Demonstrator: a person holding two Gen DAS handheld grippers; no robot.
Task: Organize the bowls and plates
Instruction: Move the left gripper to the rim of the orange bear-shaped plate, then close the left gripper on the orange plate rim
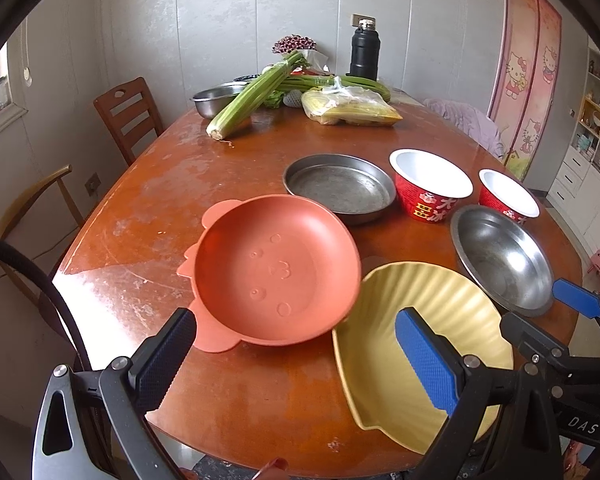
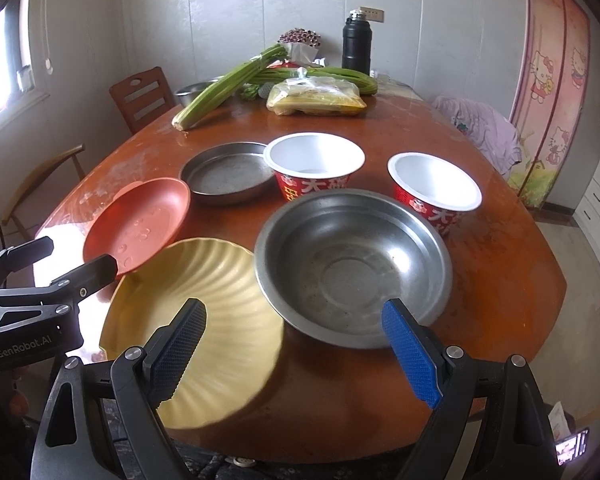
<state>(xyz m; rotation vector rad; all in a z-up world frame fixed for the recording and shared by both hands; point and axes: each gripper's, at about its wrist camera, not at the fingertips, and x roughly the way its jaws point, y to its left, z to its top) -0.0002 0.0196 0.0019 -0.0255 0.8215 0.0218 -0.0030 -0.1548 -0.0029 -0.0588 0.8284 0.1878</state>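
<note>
Two red paper bowls (image 2: pixel 314 164) (image 2: pixel 434 188), one steel bowl (image 2: pixel 352 264), one steel pan (image 2: pixel 228 176), orange plate (image 1: pixel 276 268), ribbed yellow plate (image 2: pixel 196 320), wooden desk (image 2: pixel 500 280), left tool (image 1: pixel 296 354) and right tool (image 2: pixel 296 354) both spread apart, empty

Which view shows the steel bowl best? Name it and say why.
The right wrist view: the steel bowl sits central and large, its whole rim and inside visible. In the left wrist view the bowl lies off to the right, smaller and skewed.

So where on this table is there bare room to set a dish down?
Free: the table's left side between celery and orange plate, and the near edge before it. Crowded: the right, around yellow plate, steel bowl and red bowls.
</note>
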